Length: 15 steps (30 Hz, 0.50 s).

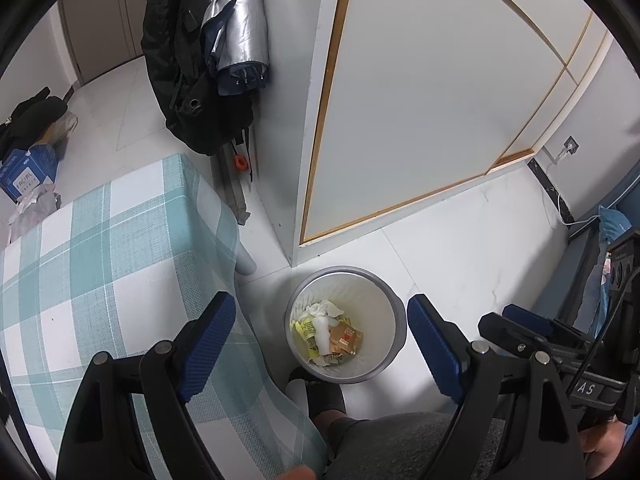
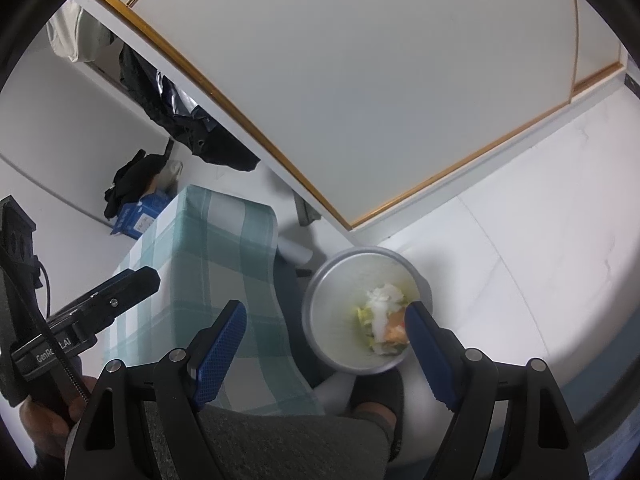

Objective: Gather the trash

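A round white trash bin (image 1: pixel 394 312) stands on the floor beside the table. It holds crumpled white tissue (image 1: pixel 324 310), yellow wrappers and a brown sachet (image 1: pixel 346 338). The bin also shows in the right wrist view (image 2: pixel 340 280), with the trash (image 2: pixel 384 320) blurred. My left gripper (image 1: pixel 320 336) is open and empty, high above the bin. My right gripper (image 2: pixel 326 340) is open and empty, also above the bin. The right gripper shows at the right edge of the left wrist view (image 1: pixel 532 328). The left gripper shows at the left of the right wrist view (image 2: pixel 120 288).
A table with a green-and-white checked cloth (image 1: pixel 100 264) is left of the bin. A white cabinet with gold trim (image 1: pixel 420 100) stands behind. A black jacket (image 1: pixel 176 60) and a silver umbrella (image 1: pixel 236 24) hang nearby. A blue box (image 1: pixel 28 172) is on the floor. The person's foot (image 1: pixel 320 396) is beside the bin.
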Each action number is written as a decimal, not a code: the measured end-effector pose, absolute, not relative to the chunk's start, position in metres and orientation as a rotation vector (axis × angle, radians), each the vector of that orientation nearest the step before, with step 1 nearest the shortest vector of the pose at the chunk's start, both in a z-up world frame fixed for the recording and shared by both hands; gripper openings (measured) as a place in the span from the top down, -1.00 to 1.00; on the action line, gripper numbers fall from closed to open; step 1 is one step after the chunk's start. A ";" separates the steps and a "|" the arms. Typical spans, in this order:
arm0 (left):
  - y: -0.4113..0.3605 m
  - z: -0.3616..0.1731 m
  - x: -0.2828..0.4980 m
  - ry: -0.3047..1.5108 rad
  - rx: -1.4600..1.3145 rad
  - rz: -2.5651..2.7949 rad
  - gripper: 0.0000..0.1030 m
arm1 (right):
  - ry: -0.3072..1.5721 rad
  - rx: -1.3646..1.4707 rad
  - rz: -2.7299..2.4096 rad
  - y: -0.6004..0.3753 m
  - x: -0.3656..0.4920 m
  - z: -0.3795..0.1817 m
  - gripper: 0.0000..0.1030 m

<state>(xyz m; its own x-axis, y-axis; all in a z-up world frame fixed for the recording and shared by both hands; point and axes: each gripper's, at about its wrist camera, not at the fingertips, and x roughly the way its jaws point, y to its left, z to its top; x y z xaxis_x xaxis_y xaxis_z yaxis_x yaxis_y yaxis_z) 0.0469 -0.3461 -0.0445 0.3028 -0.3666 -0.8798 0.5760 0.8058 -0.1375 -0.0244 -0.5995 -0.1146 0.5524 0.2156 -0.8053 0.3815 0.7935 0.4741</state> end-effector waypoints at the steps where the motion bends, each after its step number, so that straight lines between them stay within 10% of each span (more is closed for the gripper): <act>1: -0.346 -0.044 0.047 1.096 0.222 -0.635 -0.66 | 1.003 0.671 -0.107 -0.599 -0.024 -0.114 -0.58; 15: -0.344 -0.038 0.044 1.065 0.232 -0.626 -0.66 | 1.001 0.668 -0.107 -0.598 -0.024 -0.113 -0.58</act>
